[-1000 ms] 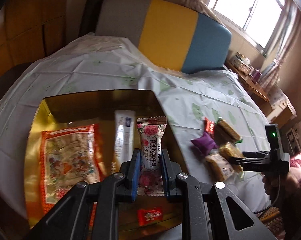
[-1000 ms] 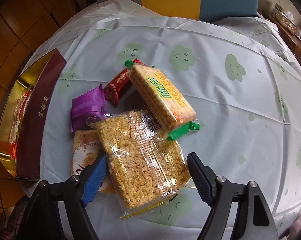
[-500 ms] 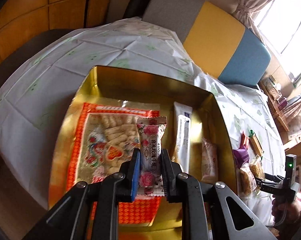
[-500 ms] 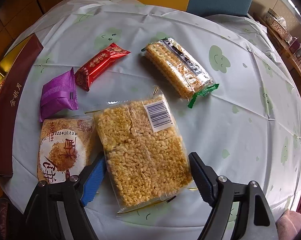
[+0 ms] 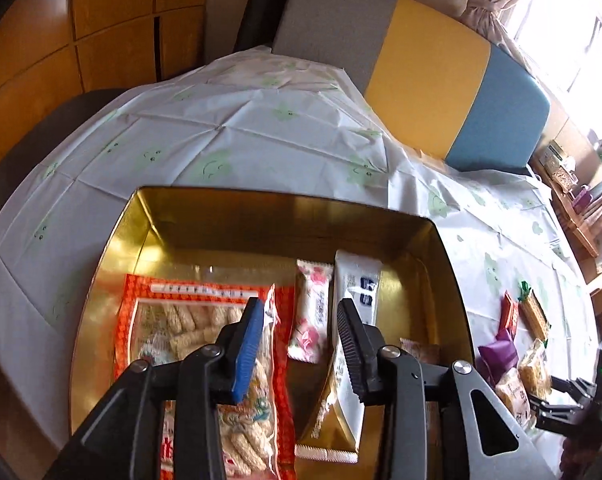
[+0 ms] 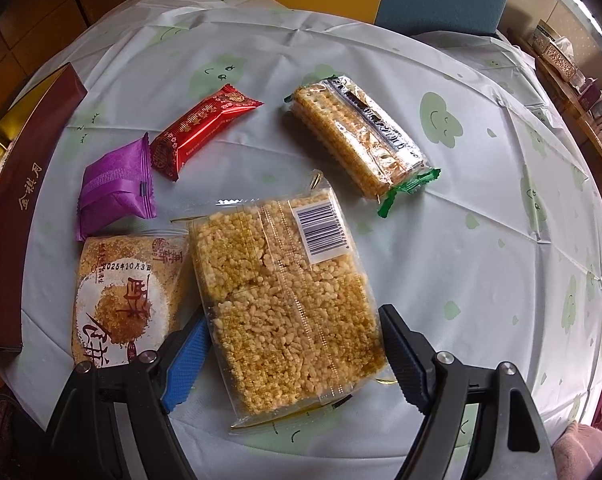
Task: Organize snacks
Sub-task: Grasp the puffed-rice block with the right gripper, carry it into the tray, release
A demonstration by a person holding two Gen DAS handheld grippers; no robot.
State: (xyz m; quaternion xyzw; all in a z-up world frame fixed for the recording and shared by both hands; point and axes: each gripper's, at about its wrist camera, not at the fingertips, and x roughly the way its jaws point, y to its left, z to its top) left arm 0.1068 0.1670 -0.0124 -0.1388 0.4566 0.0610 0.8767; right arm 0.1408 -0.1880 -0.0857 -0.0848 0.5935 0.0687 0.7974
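My left gripper (image 5: pixel 299 328) is open and empty above the gold box (image 5: pixel 205 208). The pink rose-print bar (image 5: pixel 311 312) lies in the box between the orange biscuit bag (image 5: pixel 193 332) and a white packet (image 5: pixel 355 284). My right gripper (image 6: pixel 289 344) is open, its jaws on either side of the puffed-rice cake pack (image 6: pixel 285 300) lying on the table. Near it lie a purple packet (image 6: pixel 115 188), a red bar (image 6: pixel 199 128), a cracker pack (image 6: pixel 361 140) and a round-cake packet (image 6: pixel 121 300).
The box's dark red side (image 6: pixel 17 208) stands at the left in the right wrist view. A grey, yellow and blue chair back (image 5: pixel 421 92) is behind the table. The right gripper also shows in the left wrist view (image 5: pixel 573 404), by the table's edge.
My left gripper has opened and let go of the pink rose-print bar, which now lies in the box. The right gripper has stayed open around the rice cake pack.
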